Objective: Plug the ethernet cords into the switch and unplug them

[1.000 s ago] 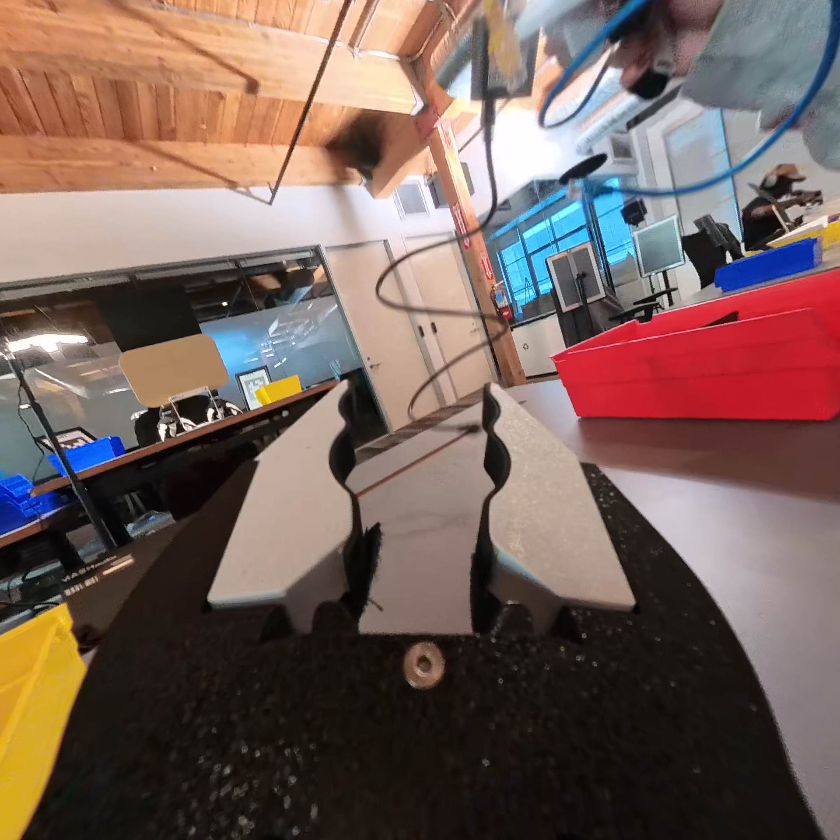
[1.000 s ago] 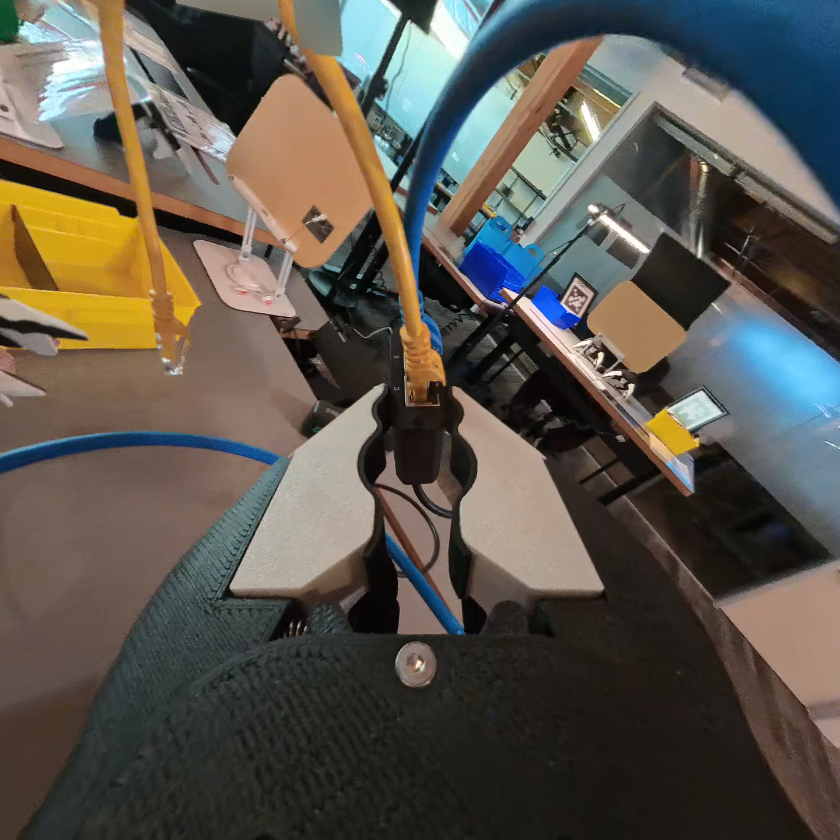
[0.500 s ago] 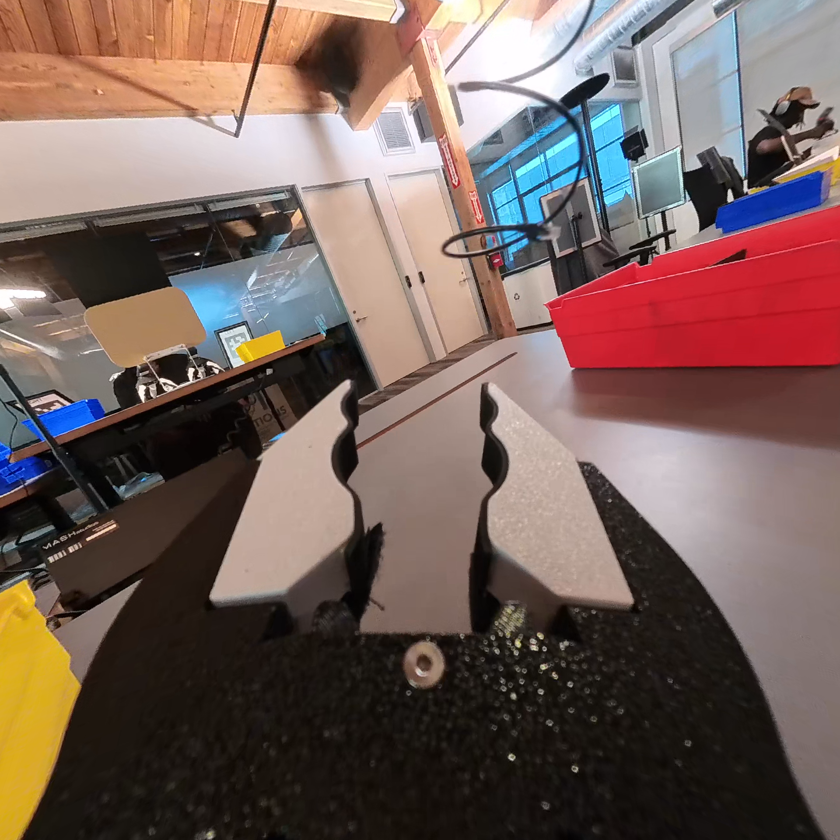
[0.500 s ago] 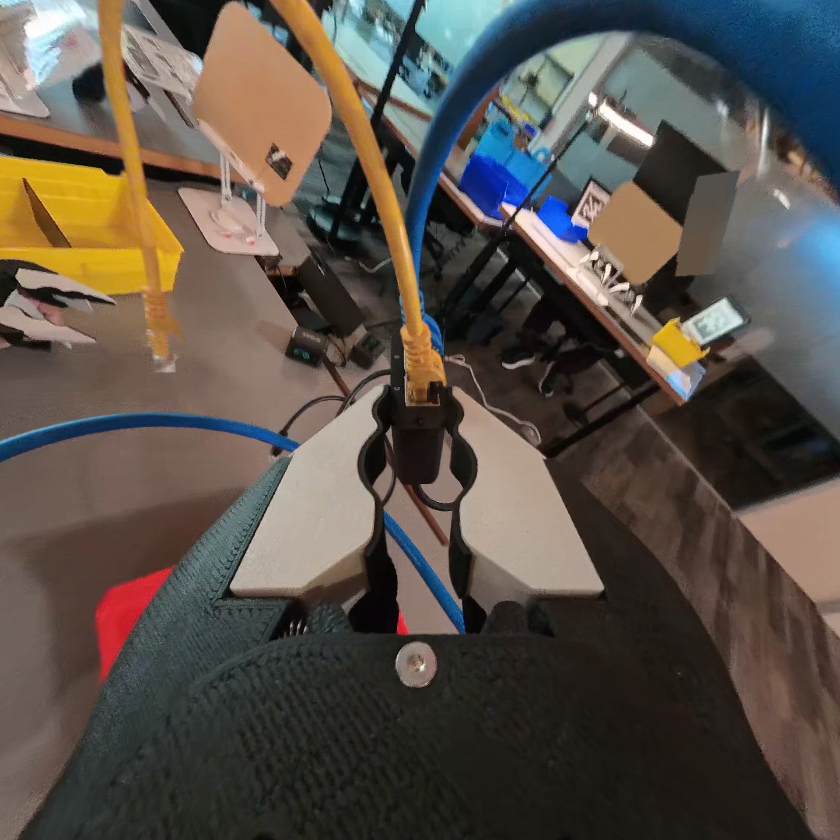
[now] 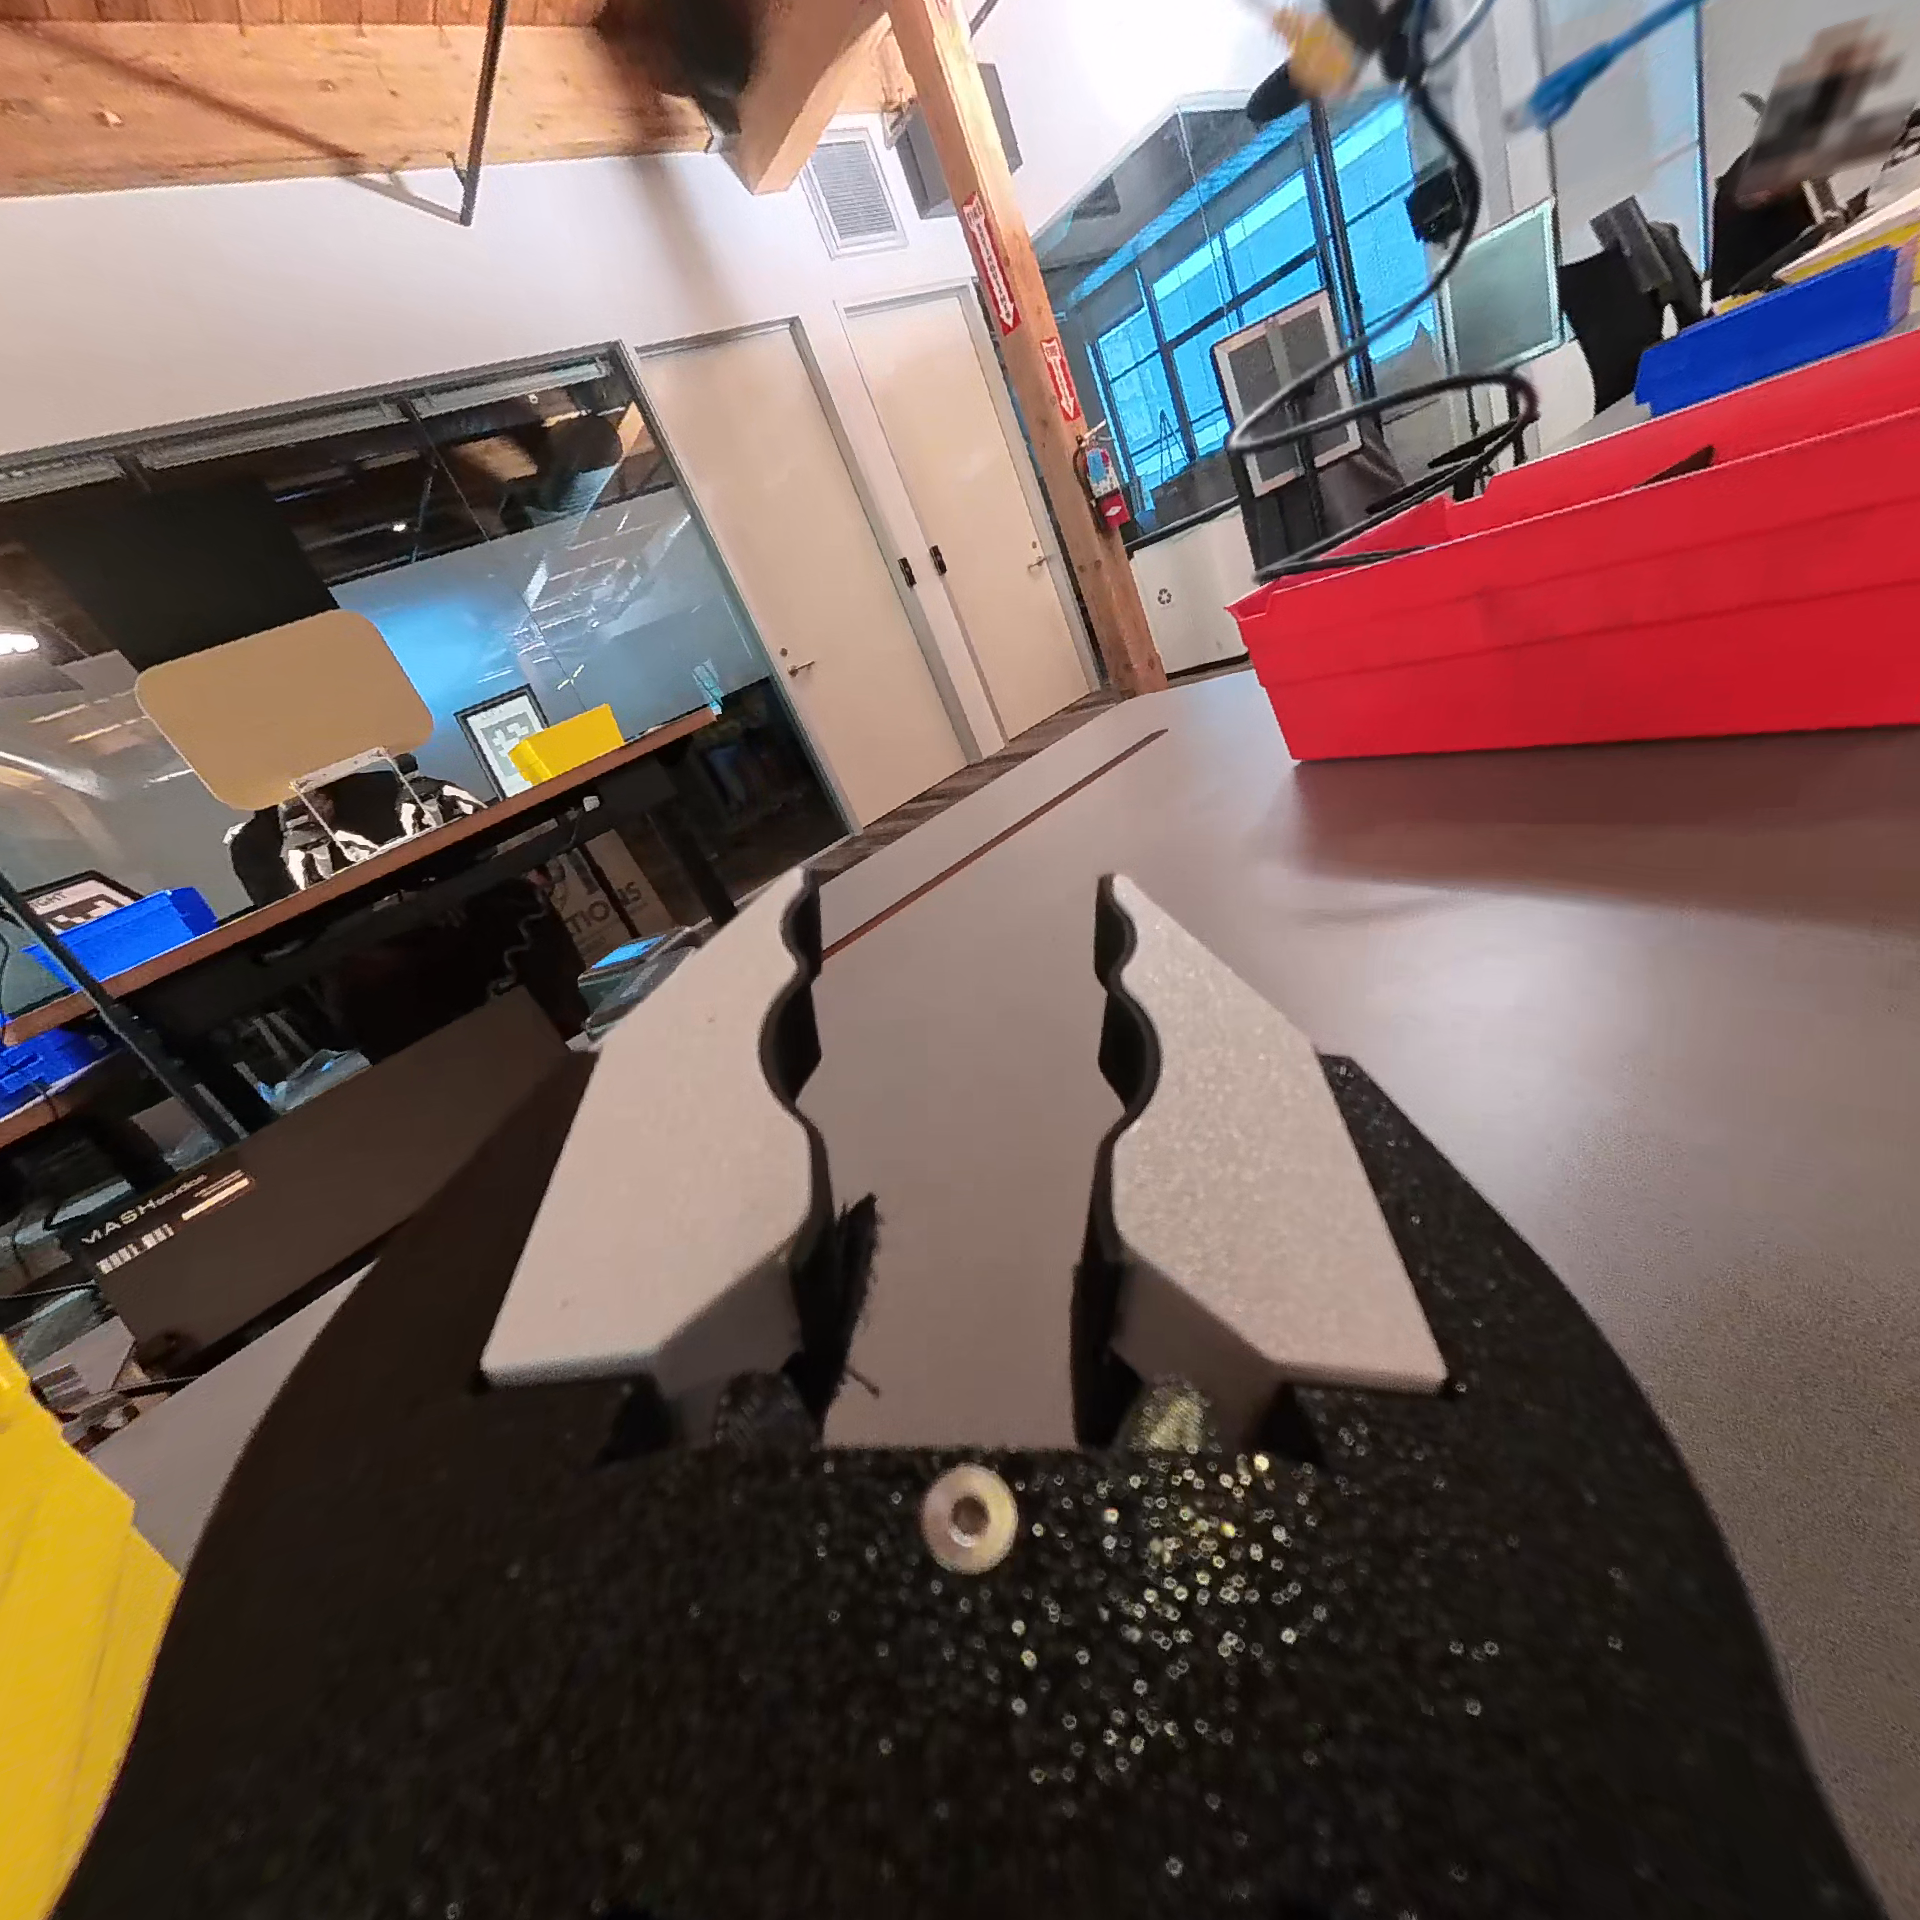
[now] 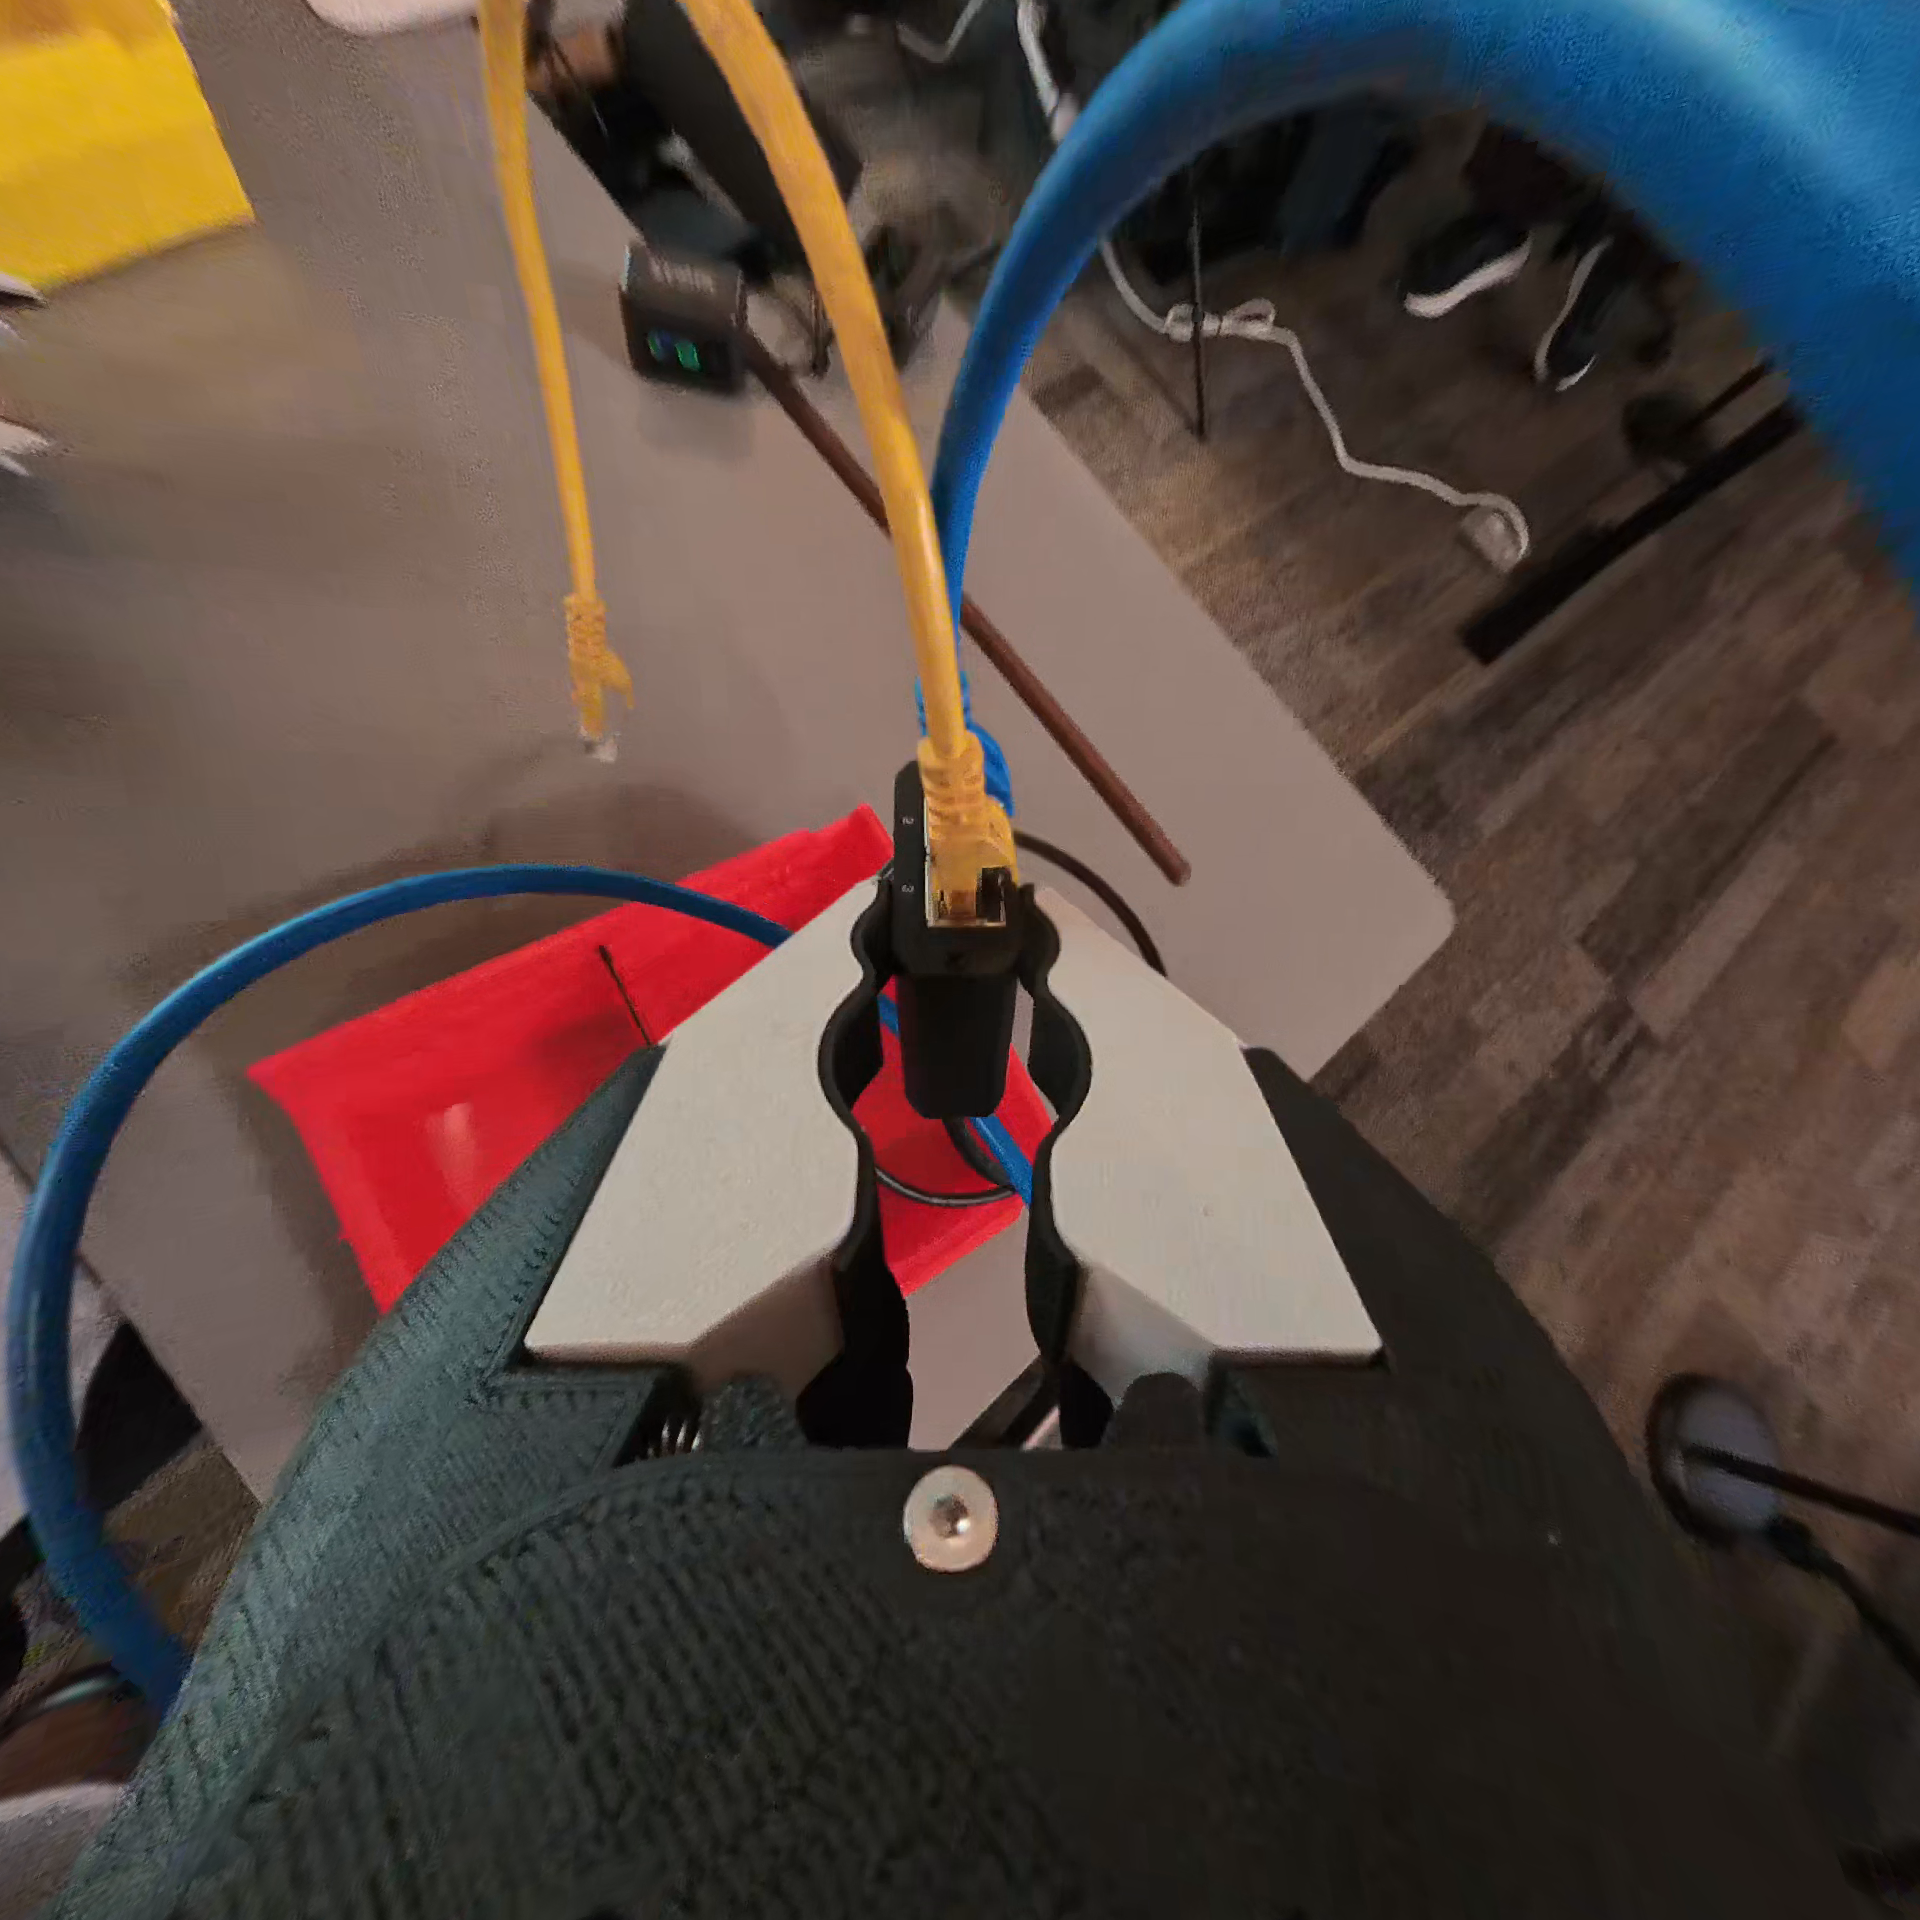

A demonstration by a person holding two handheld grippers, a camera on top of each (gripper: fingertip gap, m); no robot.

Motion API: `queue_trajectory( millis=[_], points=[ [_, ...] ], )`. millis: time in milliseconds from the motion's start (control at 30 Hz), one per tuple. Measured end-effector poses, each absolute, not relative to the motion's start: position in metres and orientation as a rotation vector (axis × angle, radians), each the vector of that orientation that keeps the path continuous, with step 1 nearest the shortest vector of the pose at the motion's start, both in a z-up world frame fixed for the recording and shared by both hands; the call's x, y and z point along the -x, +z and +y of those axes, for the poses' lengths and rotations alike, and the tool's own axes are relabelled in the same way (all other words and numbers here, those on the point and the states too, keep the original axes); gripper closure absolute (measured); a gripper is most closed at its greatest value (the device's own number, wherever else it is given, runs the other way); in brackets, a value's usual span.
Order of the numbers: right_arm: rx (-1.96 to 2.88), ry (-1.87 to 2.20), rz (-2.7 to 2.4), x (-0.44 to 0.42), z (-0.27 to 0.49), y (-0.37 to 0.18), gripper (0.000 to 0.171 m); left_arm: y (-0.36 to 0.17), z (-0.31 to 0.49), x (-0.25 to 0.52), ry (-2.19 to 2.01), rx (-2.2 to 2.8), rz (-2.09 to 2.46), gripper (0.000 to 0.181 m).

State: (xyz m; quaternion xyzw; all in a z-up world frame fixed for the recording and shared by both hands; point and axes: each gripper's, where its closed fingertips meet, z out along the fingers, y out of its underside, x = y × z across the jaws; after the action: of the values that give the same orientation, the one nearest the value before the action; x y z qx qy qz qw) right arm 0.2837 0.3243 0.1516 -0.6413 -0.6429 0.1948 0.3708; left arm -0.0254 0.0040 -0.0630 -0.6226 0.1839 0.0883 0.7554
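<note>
My right gripper [image 6: 954,925] is shut on a small black switch [image 6: 956,1023] and holds it in the air above a red bin [image 6: 499,1049]. A yellow ethernet cord [image 6: 883,416] and a blue ethernet cord [image 6: 997,364] are plugged into the switch's top. The yellow cord's other plug [image 6: 594,665] hangs loose to the left. The blue cord loops wide around the gripper [image 6: 208,977]. My left gripper [image 5: 956,914] is open and empty, low over the dark table [image 5: 1507,987]. In the left wrist view the held switch and cords show blurred at the top right [image 5: 1351,52].
The red bin [image 5: 1600,603] sits on the table right of the left gripper, with a thin black cable [image 5: 1371,416] coiling above it. A yellow bin [image 5: 52,1621] is at the near left. A small black device [image 6: 686,327] sits near the table's far edge. Some 50 cm of space lies between my two pairs of fingers.
My right gripper has carried the switch and its cords over the red bin and tilted down toward it. The left gripper stayed open and nearly still on the table.
</note>
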Motion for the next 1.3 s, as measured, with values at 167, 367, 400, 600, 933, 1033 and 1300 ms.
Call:
queue_trajectory(
  millis=[167,367,400,600,933,1033,1300],
  points=[
    [1.792,0.436,-1.764,-0.261,0.345,0.068,0.148,-0.067,0.007,0.026,0.197,1.376,0.409,0.130],
    [1.955,0.284,-1.949,-0.246,0.354,-0.027,0.149,-0.071,0.009,0.026,0.215,1.394,0.427,0.131],
    [1.967,0.239,-1.985,-0.245,0.354,-0.040,0.148,-0.072,0.009,0.026,0.219,1.396,0.432,0.131],
    [1.954,0.033,-2.152,-0.242,0.343,-0.094,0.149,-0.075,0.011,0.024,0.223,1.408,0.453,0.132],
    [1.972,-0.184,-2.190,-0.259,0.336,-0.146,0.148,-0.082,0.015,0.018,0.218,1.431,0.500,0.133],
    [2.020,-0.157,-2.189,-0.267,0.330,-0.142,0.144,-0.083,0.015,0.016,0.222,1.434,0.510,0.133],
    [2.060,-0.151,-1.893,-0.290,0.309,-0.084,0.127,-0.082,0.013,0.015,0.221,1.428,0.512,0.136]
  ],
)
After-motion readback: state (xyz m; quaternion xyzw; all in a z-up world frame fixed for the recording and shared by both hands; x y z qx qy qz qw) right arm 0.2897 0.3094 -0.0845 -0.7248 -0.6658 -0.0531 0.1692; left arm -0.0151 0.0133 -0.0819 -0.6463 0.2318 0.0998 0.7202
